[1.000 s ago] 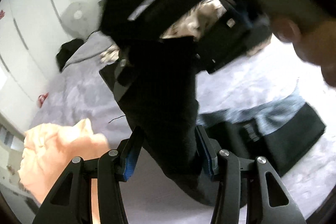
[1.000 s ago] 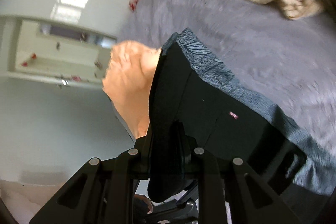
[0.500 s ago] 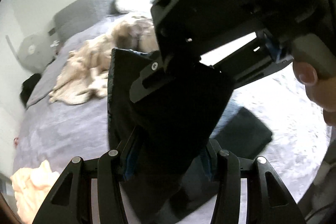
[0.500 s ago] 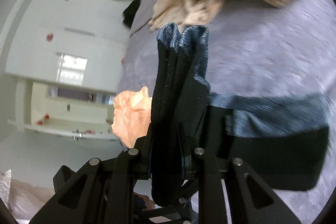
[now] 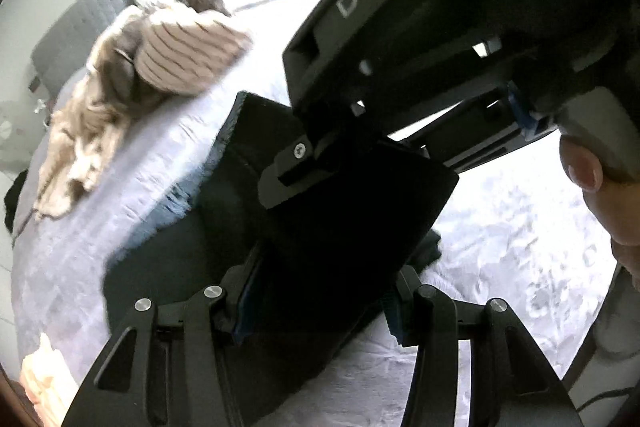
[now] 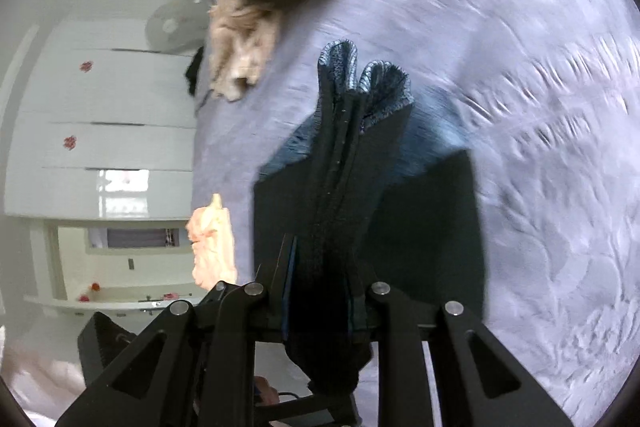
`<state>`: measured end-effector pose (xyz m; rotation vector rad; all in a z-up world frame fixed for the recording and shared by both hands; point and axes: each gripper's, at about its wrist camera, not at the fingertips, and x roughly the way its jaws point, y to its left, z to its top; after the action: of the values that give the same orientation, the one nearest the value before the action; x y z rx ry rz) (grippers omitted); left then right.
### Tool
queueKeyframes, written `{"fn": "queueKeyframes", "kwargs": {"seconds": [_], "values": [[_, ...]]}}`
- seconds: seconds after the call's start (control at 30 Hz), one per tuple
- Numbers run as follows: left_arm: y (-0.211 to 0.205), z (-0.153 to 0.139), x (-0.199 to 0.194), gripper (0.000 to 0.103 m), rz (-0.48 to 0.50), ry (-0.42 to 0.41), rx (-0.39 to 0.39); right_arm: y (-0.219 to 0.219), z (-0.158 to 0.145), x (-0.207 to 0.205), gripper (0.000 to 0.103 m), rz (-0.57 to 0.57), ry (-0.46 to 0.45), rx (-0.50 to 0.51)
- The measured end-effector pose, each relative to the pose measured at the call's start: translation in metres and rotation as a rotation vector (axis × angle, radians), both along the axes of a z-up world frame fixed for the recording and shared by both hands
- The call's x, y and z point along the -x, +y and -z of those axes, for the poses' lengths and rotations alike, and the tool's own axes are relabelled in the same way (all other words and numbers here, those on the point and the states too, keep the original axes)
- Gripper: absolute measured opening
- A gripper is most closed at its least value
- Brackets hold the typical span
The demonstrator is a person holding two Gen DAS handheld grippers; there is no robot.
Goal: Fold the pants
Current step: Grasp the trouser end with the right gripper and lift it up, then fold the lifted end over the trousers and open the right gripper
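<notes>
Over a lavender-grey bedspread [image 5: 512, 239], both grippers hold the same pair of black pants [image 5: 340, 227], and most of the garment hangs or lies directly in front of the two cameras.

Through the left wrist camera, going left to right: a peach cloth [image 5: 40, 375] sits at the bottom left edge, a beige striped garment [image 5: 176, 55] lies crumpled near the grey headboard [image 5: 92, 15], and then the pants fill the centre. The left gripper [image 5: 316, 311] is closed on a thick fold of the black fabric, its blue-padded fingers pressing each side of the bundle. A lower part of the pants, with a blue-grey patterned band [image 5: 180, 195], lies on the bedspread just beyond the left finger. Above and to the right, the other gripper's black body crosses the view, held by a hand [image 5: 600, 187] at the right edge.

Through the right wrist camera, a white wardrobe [image 6: 100, 107] stands at left and the peach cloth [image 6: 212, 247] beside it. The right gripper [image 6: 324, 291] is clamped on a narrow, upright, bunched edge of the pants [image 6: 340, 187], whose patterned hem [image 6: 360, 83] sticks up past the fingertips. To the right, the rest of the pants lies flat on the bedspread [image 6: 540, 107].
</notes>
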<state>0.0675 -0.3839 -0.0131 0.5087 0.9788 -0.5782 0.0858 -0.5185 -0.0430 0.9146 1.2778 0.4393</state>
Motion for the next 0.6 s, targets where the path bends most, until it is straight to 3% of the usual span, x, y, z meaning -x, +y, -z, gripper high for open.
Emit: {"fn": "queueKeyframes", "kwargs": {"seconds": [0.2,0.27,0.33,0.5,0.6], "values": [[-0.008,0.016,0.005,0.054,0.042,-0.004,-0.023,-0.021,0.039,0.011,0.022,0.093,0.043,-0.001],[-0.008,0.016,0.006,0.055,0.051,0.013,-0.019,-0.019,0.034,0.011,0.023,0.085,0.038,0.012],[-0.006,0.013,0.01,0.069,0.044,0.026,-0.025,-0.015,0.028,0.009,0.025,0.063,0.03,0.042],[0.027,-0.008,0.019,0.07,0.023,0.044,0.021,-0.011,0.015,0.013,0.028,0.083,0.048,0.095],[0.063,-0.021,0.01,0.07,-0.069,0.044,0.03,-0.016,0.004,0.025,0.036,0.112,0.047,0.154]]}}
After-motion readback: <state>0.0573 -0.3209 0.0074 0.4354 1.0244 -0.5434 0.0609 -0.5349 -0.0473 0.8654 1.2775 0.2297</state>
